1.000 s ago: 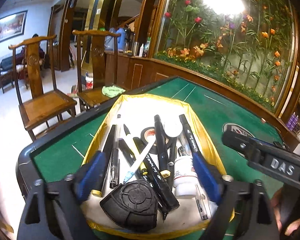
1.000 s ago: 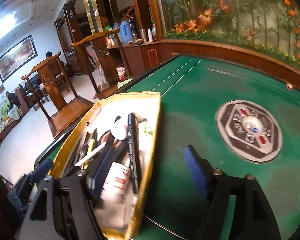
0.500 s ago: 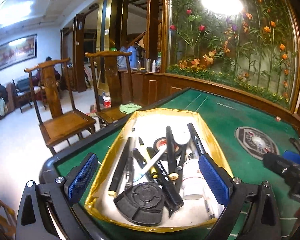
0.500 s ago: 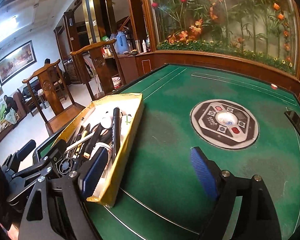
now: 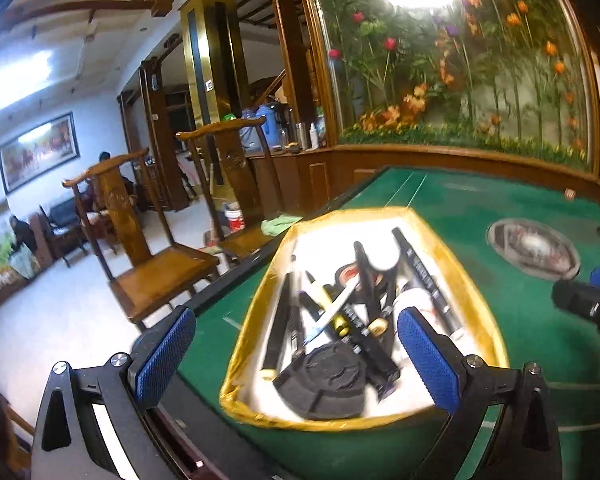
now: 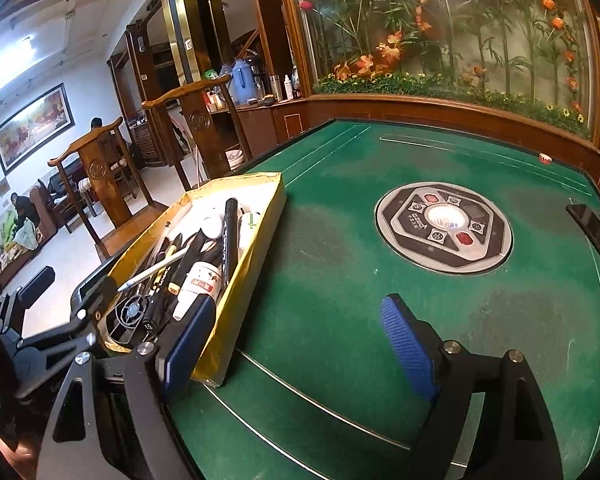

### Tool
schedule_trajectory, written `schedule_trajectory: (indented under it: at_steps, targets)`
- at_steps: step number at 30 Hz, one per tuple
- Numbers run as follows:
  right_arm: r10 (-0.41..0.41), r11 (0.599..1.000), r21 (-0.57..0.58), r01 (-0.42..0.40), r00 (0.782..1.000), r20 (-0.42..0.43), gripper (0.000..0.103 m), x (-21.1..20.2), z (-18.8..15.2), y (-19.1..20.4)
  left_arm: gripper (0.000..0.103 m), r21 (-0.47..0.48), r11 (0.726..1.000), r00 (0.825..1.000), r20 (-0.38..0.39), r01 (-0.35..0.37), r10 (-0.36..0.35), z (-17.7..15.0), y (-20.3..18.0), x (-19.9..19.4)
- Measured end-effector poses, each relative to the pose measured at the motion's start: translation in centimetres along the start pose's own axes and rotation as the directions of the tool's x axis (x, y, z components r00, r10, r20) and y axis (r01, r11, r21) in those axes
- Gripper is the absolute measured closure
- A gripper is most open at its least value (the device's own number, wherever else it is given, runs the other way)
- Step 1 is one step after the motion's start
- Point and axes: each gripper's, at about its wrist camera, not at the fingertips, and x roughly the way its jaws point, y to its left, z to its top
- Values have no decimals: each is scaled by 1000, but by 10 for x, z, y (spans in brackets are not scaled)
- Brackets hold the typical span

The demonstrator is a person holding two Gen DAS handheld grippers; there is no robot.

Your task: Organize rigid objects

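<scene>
While both grippers hang over the near end of the green table (image 6: 340, 280), the gold-rimmed tray (image 5: 476, 292) serves as the landmark: it sits at the table's left edge, next to the two wooden chairs (image 5: 148, 256) on the floor beyond. The left gripper (image 5: 296, 360) stands just short of the tray's near end with its jaws spread wide, one blue pad outside the tray's left rim and the other over its right side, and nothing is clamped between them. Inside the tray lie black markers (image 5: 364, 280), a white pen (image 5: 332, 308) crossing them on a slant, a white bottle (image 6: 200, 280) with a red label, a roll of tape (image 5: 348, 272) and, at the near end, a round black ribbed piece (image 5: 324, 380); the left view is smeared, so the smaller items are hard to separate. The right gripper (image 6: 300, 340) is to the right of the tray, its jaws having just been opening and now fully wide, with only bare felt between them; its left pad hangs close by the tray's near right corner, though contact cannot be judged. Farther right of the tray, set into the table's middle, is a round control panel (image 6: 444, 228), and a dark phone (image 6: 596, 232) lies at the far right edge.
</scene>
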Motion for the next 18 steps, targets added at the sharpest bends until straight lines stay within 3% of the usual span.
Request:
schedule_trajectory:
  at_steps: [4, 7, 12, 18]
  targets:
    - [8, 1000, -13, -9, 1000, -19, 19, 4, -3, 4, 1, -29, 999, 999, -38, -21, 20, -1, 4, 0]
    - [18, 999, -30, -18, 1000, -16, 19, 4, -5, 10, 1, -41, 997, 998, -23, -66, 66, -4, 8, 0]
    - [38, 996, -77, -40, 999, -26, 19, 4, -8, 22, 1, -65, 998, 991, -137, -2, -7, -7, 14, 21]
    - [35, 991, -129, -37, 999, -16, 19, 1, -12, 34, 1, -110, 994, 986, -167, 1, -20, -13, 23, 28]
